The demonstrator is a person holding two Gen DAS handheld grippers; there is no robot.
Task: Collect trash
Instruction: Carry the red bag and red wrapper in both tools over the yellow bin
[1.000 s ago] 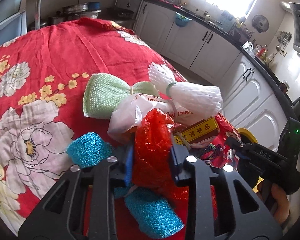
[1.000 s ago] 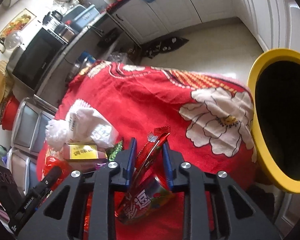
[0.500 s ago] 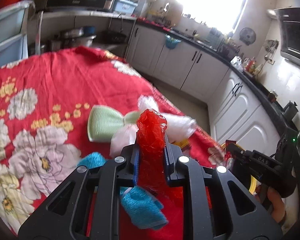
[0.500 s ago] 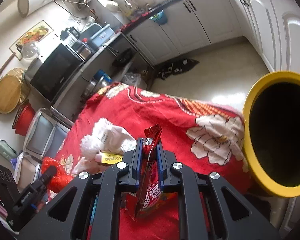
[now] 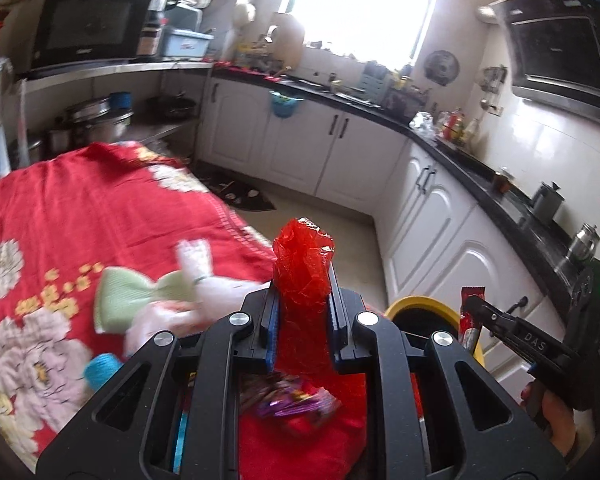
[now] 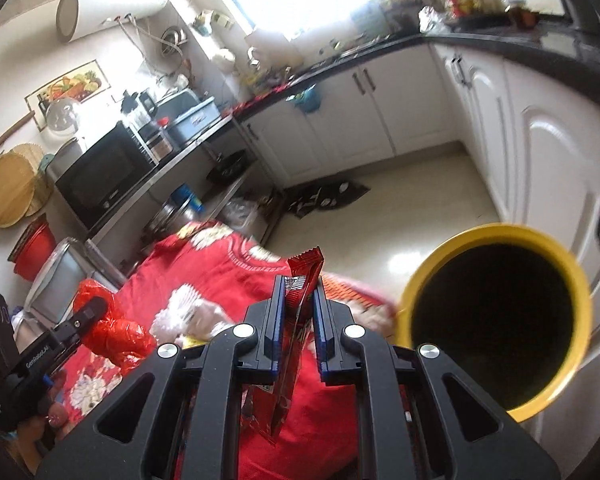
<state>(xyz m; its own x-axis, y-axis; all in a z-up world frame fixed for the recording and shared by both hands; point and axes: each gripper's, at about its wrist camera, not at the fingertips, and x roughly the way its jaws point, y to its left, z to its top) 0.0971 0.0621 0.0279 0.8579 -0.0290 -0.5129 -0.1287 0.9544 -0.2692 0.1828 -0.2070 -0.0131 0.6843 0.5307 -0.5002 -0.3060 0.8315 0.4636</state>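
The left gripper (image 5: 303, 312) clamps a red plastic bag (image 5: 302, 266), upright. The right gripper (image 6: 297, 322) pinches a red wrapper (image 6: 302, 300) standing on end, its print too blurred to read; "DAS" marks its side.

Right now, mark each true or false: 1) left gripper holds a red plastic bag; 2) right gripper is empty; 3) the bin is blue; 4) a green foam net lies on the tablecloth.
1) True: the left gripper is shut on the red plastic bag.
2) False: the right gripper clamps a red snack wrapper.
3) False: the bin is yellow.
4) True: the green foam net lies on the red tablecloth.
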